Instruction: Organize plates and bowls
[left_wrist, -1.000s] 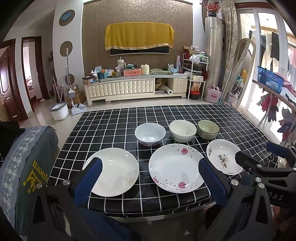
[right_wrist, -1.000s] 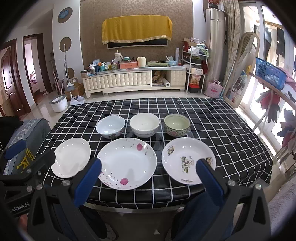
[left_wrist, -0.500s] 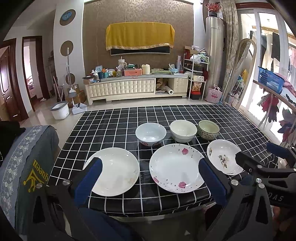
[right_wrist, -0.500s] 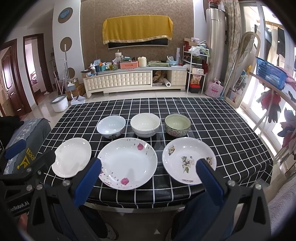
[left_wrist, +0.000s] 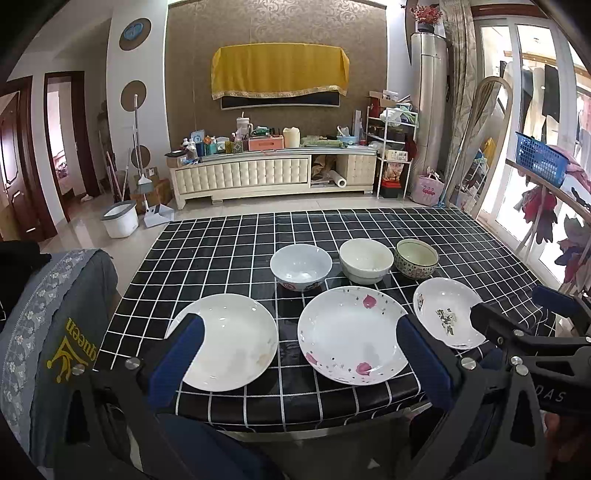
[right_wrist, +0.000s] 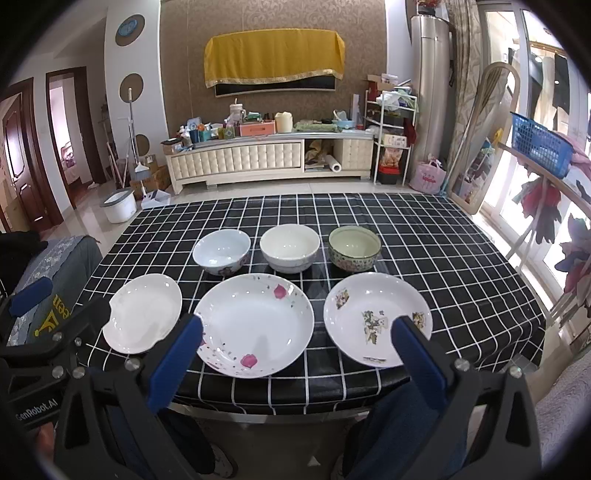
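On the black checked table (left_wrist: 369, 229) three plates lie in a front row: a plain white plate (left_wrist: 225, 341), a large pink-flowered plate (left_wrist: 352, 334) and a small plant-print plate (left_wrist: 447, 312). Behind them stand a pale blue bowl (left_wrist: 301, 266), a cream bowl (left_wrist: 365, 260) and a patterned green bowl (left_wrist: 416, 258). My left gripper (left_wrist: 299, 354) is open and empty, hovering at the front edge over the two left plates. My right gripper (right_wrist: 295, 350) is open and empty over the flowered plate (right_wrist: 255, 323) and the plant-print plate (right_wrist: 376, 323).
A chair with a grey embroidered cover (left_wrist: 55, 332) stands at the table's left. A TV cabinet (left_wrist: 273, 173) lines the far wall. A drying rack with a blue basket (left_wrist: 539, 158) is on the right. The table's far half (right_wrist: 369, 210) holds nothing.
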